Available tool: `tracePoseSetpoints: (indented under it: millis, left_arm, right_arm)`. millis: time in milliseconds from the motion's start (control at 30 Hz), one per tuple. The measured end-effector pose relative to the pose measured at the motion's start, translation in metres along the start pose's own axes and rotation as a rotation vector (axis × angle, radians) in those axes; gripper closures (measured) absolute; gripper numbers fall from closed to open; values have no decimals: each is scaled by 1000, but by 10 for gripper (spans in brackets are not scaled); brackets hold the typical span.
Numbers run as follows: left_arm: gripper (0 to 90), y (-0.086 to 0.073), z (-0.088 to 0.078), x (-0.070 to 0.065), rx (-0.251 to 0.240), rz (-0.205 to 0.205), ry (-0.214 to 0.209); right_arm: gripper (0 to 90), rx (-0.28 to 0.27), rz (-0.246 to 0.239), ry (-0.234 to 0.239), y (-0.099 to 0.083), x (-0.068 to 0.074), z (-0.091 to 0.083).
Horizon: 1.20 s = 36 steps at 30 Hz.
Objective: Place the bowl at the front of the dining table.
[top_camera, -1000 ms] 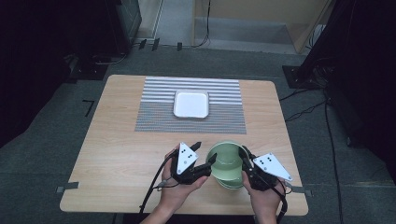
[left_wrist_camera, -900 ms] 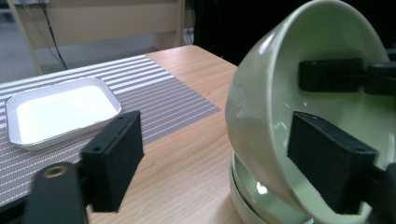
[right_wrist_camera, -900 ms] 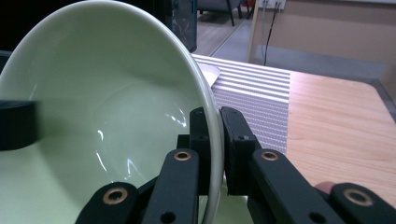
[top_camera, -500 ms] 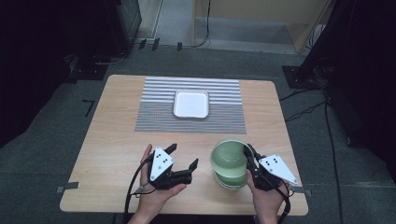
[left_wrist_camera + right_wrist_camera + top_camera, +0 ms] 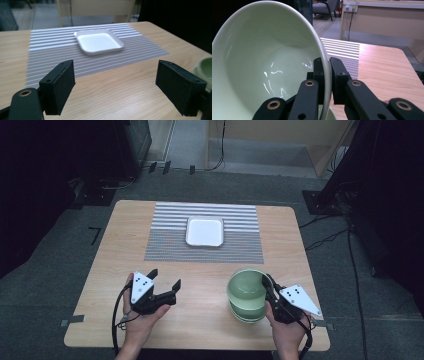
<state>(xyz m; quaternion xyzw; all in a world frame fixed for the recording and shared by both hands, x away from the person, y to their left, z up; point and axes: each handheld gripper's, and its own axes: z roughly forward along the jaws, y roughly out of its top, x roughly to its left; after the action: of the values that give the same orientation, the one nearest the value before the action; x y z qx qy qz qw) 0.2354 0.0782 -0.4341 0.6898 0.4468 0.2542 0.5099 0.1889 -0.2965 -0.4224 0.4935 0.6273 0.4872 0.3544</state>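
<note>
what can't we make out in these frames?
- Lower bowl: high view, mostly covered by the lifted green bowl; how many are stacked is unclear.
- Right claw: right gripper view, inner pad hidden behind the bowl's wall.
- Bowl: left gripper view, cut off by the right edge.

Black grippers, left gripper (image 5: 163, 283) and right gripper (image 5: 268, 285), white dotted triangular plates, seemingly brass rivets.
</note>
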Motion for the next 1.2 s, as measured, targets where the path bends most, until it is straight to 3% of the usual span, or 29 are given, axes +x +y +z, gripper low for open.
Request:
tracePoseSetpoints:
  millis: [67, 100, 167, 200, 267, 300, 333, 367, 400, 533, 700, 800, 867, 967, 1200]
  left_arm:
    - [157, -2, -1, 13, 9, -3, 35]
    - [157, -2, -1, 13, 9, -3, 35]
    - [158, -4, -3, 37, 26, -29, 95]
    - [157, -4, -3, 37, 26, -29, 95]
    - [157, -8, -6, 57, 38, -47, 149]
    - [157, -8, -6, 57, 38, -47, 149]
    - [157, -14, -7, 72, 52, -61, 184]
    - [157, -16, -7, 78, 62, -63, 201]
    - [158, -16, -7, 78, 62, -63, 201]
    - [158, -27, -9, 101, 99, -92, 247]
    - [158, -36, -10, 116, 128, -98, 267]
    - [158, -43, -8, 127, 186, -139, 248]
    - [157, -49, -5, 134, 223, -162, 259]
    - [158, -54, -3, 139, 258, -161, 286]
    - [158, -70, 4, 143, 331, -112, 346]
  right_arm:
    - [850, -1, -8, 1, 0, 0, 0]
    - [850, -1, -8, 1, 0, 0, 0]
    - [850, -1, -8, 7, 0, 0, 0]
    - [850, -1, -8, 7, 0, 0, 0]
    - [850, 2, -3, 9, 0, -1, 0]
    - [850, 3, -3, 9, 0, -1, 0]
    - [850, 3, 0, 10, -1, -1, 1]
    - [850, 3, 2, 11, -1, -1, 1]
    - [850, 3, 3, 11, -1, -1, 1]
    - [850, 4, -1, 14, -1, -1, 2]
    - [850, 5, -3, 14, -1, -1, 3]
    - [850, 6, 0, 16, -1, -1, 3]
    - [850, 7, 0, 19, -1, -2, 3]
    - [850, 9, 3, 20, -1, -1, 4]
    - [850, 11, 1, 34, 0, -1, 8]
